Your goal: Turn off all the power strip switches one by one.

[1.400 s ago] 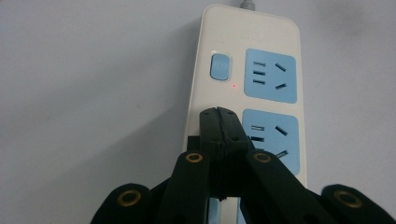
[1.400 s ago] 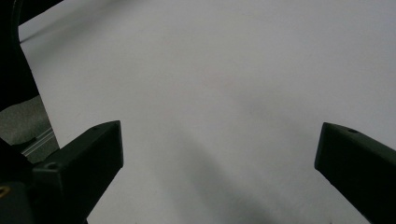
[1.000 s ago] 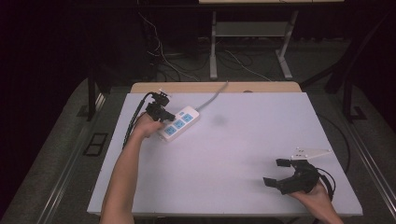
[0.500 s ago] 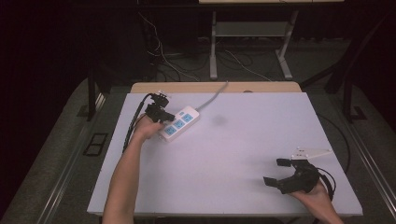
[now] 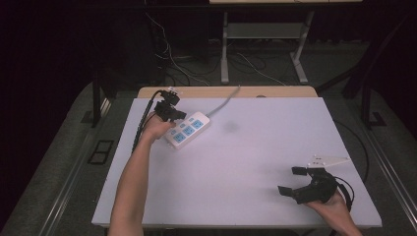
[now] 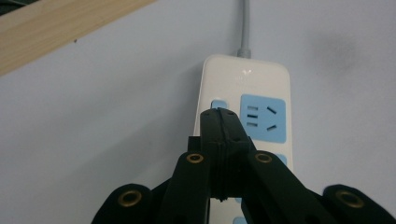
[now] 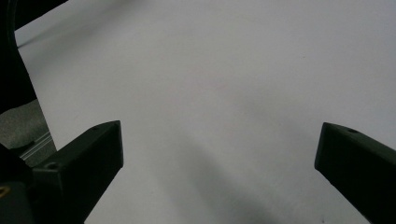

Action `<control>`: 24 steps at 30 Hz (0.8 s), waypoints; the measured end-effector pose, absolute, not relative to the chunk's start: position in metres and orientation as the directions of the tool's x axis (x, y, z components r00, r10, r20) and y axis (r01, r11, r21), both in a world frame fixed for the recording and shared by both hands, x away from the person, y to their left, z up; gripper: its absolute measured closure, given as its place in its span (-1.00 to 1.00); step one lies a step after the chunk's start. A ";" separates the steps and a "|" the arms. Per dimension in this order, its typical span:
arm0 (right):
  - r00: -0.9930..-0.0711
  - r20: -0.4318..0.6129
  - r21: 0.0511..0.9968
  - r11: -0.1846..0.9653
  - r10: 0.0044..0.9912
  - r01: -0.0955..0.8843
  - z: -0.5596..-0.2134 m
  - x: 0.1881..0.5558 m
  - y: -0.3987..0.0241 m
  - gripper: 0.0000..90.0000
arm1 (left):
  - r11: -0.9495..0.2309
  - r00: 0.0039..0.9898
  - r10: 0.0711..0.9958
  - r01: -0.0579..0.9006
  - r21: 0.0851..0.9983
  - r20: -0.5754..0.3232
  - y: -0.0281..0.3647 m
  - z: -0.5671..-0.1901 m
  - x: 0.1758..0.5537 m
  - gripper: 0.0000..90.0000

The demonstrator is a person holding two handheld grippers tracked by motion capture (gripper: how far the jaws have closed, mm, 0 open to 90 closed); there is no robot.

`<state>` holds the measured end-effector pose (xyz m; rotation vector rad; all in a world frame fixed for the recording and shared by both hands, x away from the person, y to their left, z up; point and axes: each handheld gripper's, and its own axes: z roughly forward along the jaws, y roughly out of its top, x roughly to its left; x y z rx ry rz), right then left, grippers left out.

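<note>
At table's far-left: power strip under left gripper, fingers pressed together, empty; right gripper fingers wide apart, empty.

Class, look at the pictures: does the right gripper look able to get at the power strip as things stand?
Probably yes, though only after a long move. The right gripper rests with open jaws at the near right of the table, and the power strip lies far left under the left gripper. Bare tabletop lies between.
</note>
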<state>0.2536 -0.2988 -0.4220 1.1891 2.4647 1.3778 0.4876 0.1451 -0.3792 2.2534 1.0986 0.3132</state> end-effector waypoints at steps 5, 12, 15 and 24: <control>-0.692 0.289 0.754 0.289 0.661 0.591 -0.422 0.254 -0.300 -0.98 | -0.478 0.635 0.772 0.621 0.621 -0.041 0.139 -0.373 0.493 0.99; -0.697 0.285 0.754 0.295 0.658 0.587 -0.422 0.253 -0.299 -0.98 | -0.498 0.648 0.761 0.611 0.616 -0.028 0.129 -0.370 0.498 0.99; -0.697 0.286 0.752 0.296 0.658 0.589 -0.422 0.254 -0.299 -0.98 | -0.502 0.653 0.757 0.606 0.618 -0.025 0.124 -0.372 0.499 0.99; -0.694 0.289 0.754 0.290 0.660 0.590 -0.422 0.253 -0.300 -0.98 | -0.509 0.647 0.763 0.605 0.613 -0.005 0.118 -0.381 0.504 0.99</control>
